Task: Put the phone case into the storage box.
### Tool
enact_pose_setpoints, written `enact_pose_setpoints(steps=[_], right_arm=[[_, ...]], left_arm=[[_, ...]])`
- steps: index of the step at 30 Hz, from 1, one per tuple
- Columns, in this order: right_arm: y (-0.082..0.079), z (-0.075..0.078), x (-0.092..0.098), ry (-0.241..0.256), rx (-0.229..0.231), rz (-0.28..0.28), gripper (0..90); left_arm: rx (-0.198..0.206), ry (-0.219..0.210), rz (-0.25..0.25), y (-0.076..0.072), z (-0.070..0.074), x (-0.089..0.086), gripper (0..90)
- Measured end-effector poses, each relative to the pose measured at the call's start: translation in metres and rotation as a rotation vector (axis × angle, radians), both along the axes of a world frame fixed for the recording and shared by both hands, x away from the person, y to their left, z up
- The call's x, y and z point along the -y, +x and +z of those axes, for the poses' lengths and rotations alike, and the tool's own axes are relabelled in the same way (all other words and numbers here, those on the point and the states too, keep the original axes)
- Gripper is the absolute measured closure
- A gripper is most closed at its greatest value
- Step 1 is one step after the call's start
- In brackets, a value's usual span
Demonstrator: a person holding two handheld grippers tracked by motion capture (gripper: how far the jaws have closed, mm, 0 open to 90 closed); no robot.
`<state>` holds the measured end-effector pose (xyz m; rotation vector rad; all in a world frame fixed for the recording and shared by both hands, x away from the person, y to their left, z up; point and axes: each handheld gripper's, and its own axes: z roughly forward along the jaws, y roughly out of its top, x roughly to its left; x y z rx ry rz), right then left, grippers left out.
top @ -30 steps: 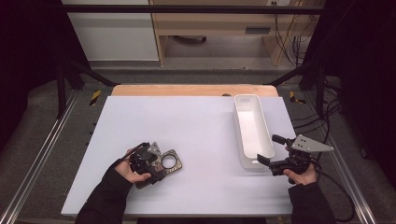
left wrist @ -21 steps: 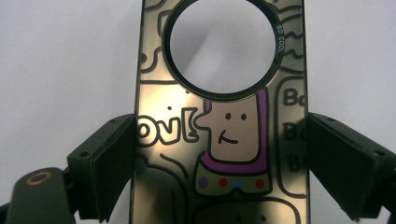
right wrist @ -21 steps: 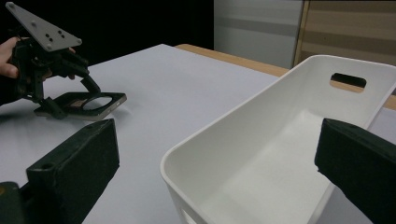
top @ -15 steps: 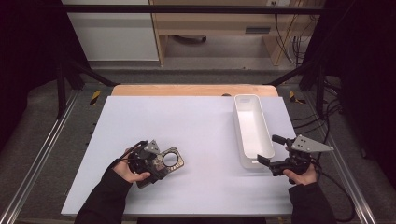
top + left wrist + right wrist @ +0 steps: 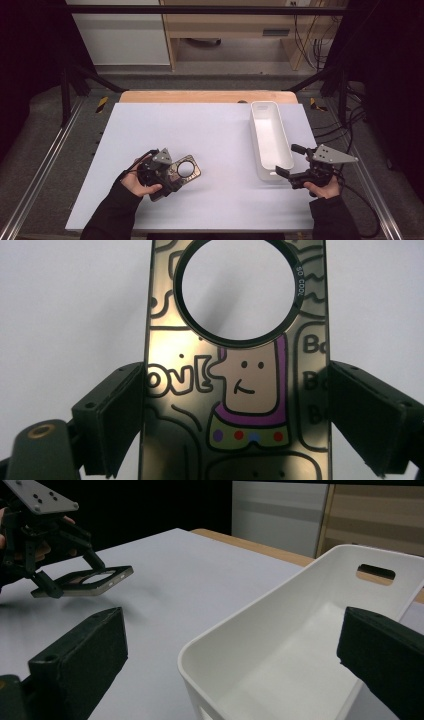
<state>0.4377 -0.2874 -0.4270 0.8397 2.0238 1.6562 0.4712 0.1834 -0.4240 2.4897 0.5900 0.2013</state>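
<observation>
A dark flat plate [image 5: 186, 171] with a round hole and a cartoon figure [image 5: 245, 390] printed on it is held at the table's front left. My left gripper [image 5: 167, 177] is shut on it, and its two black jaws press the plate's long edges. In the right gripper view the plate [image 5: 95, 580] hangs a little above the white tabletop, with a shadow under it. My right gripper [image 5: 290, 161] is open at the front right. Its jaws stand on either side of the near end of a long white bin [image 5: 270, 135], and nothing is between them.
The white bin [image 5: 310, 630] is empty and has a handle slot in its far end wall. The white tabletop [image 5: 210, 125] ends in a wooden strip at the back. Metal rails run along both sides, and cables lie on the floor at the right.
My left gripper and the plate have edged slightly to the right. The right gripper has stayed where it was.
</observation>
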Motion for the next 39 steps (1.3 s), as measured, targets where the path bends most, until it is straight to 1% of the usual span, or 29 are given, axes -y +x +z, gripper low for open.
enact_pose_setpoints(steps=[2, 7, 9, 15, 16, 25, 28, 29, 31, 39], right_arm=[[-0.001, 0.001, -0.001, -0.001, 0.001, 0.002, 0.3], [-0.001, 0.002, -0.003, -0.008, 0.009, 0.012, 0.3], [-0.002, 0.003, -0.004, -0.013, 0.006, 0.017, 0.3], [-0.003, 0.005, -0.009, -0.022, 0.018, 0.036, 0.3], [-0.003, 0.006, -0.01, -0.026, 0.018, 0.037, 0.3], [-0.005, 0.009, -0.018, -0.041, 0.027, 0.068, 0.3], [-0.005, 0.01, -0.02, -0.046, 0.031, 0.081, 0.3], [-0.005, 0.01, -0.021, -0.047, 0.028, 0.082, 0.3], [-0.006, 0.011, -0.024, -0.049, 0.028, 0.095, 0.3], [-0.007, 0.013, -0.032, -0.059, 0.033, 0.125, 0.3]], left_arm=[[0.011, -0.005, -0.002, -0.001, 0.002, 0.002, 11.5], [0.018, -0.018, -0.01, -0.004, 0.005, 0.005, 11.5], [0.015, -0.024, -0.015, -0.005, 0.007, 0.006, 11.5], [0.019, -0.041, -0.026, -0.007, 0.011, 0.01, 11.5], [0.017, -0.05, -0.029, -0.008, 0.011, 0.011, 11.5], [0.018, -0.064, -0.044, -0.011, 0.016, 0.016, 11.5], [0.03, -0.064, -0.052, -0.012, 0.018, 0.017, 11.5], [0.026, -0.071, -0.056, -0.012, 0.019, 0.018, 11.5], [0.029, -0.072, -0.065, -0.013, 0.02, 0.02, 11.5], [0.049, -0.078, -0.083, -0.014, 0.027, 0.027, 11.5]])
